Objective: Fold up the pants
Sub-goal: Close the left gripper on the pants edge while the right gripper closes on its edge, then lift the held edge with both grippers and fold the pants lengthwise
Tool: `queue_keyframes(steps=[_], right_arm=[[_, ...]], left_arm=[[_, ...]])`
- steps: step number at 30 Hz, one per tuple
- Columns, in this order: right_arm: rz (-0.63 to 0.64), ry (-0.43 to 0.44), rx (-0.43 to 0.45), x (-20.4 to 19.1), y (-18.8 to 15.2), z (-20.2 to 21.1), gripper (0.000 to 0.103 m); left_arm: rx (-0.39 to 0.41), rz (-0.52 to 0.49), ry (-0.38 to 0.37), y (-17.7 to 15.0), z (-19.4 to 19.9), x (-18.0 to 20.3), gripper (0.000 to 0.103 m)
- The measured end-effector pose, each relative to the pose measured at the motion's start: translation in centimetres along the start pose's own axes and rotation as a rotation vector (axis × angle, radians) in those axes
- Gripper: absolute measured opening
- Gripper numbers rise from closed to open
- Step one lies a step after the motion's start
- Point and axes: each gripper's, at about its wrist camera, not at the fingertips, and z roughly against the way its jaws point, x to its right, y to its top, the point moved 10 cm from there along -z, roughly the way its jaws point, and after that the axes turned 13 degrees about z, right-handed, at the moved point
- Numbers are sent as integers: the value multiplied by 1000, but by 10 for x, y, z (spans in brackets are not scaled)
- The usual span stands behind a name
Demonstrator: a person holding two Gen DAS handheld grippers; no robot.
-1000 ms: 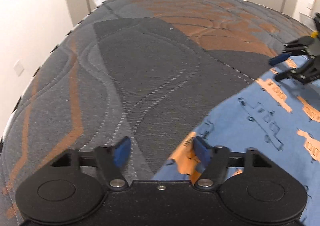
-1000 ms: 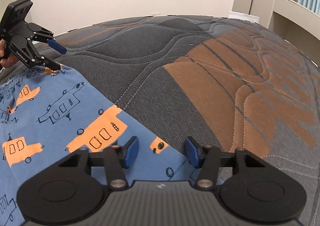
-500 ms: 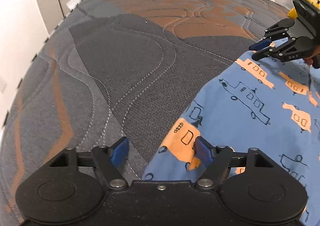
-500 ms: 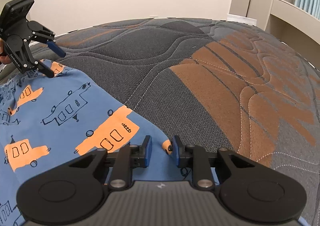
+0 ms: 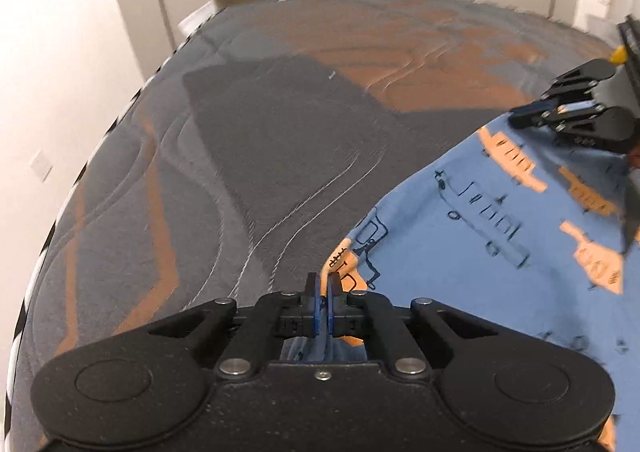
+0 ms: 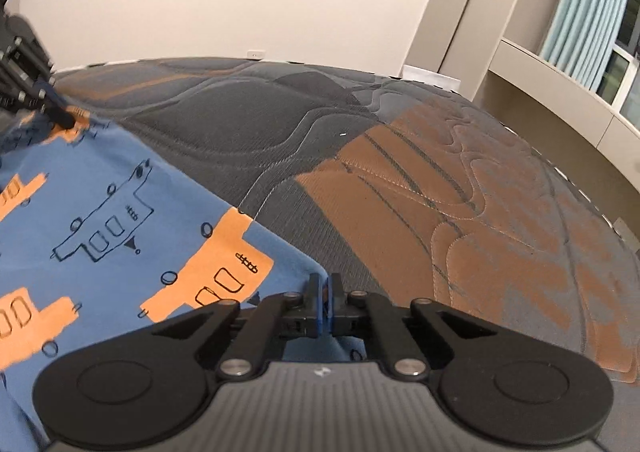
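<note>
Left gripper point(image 5: 323, 284) up close — its blue fingers point(image 5: 316, 302) have just snapped together on a corner of the pants point(image 5: 480, 252), cloth pinched between them. Right gripper point(image 6: 324, 288) has just done the same, clamped on the opposite corner. No readable writing anywhere. The pants — blue, printed with orange blocks and black line-drawn vehicles — lie spread on the quilted grey-and-orange mattress point(image 6: 400, 192), cream walls beyond.

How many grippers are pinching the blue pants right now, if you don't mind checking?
2. The left gripper is shut on the near corner of the pants; the right gripper is shut on the corner further along the same edge.
</note>
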Motion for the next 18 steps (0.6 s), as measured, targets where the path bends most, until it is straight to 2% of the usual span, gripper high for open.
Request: queue_keyframes(steps=[2,6,12,18], right_arm=[[10,7,-15,-3,0,-10,2],[6,-21,8,-4,1,-4,2],[-23,-128,165,-8,3,82,2],[-48,-223,266,-56,-28,190,2]], left_arm=[[-21,19,11,-5,-7,-3,3],[44,32,1,0,13,0,3],[216,-34,-35,-5,87,28,3],[305,-111,-109,-52,155,71,2]])
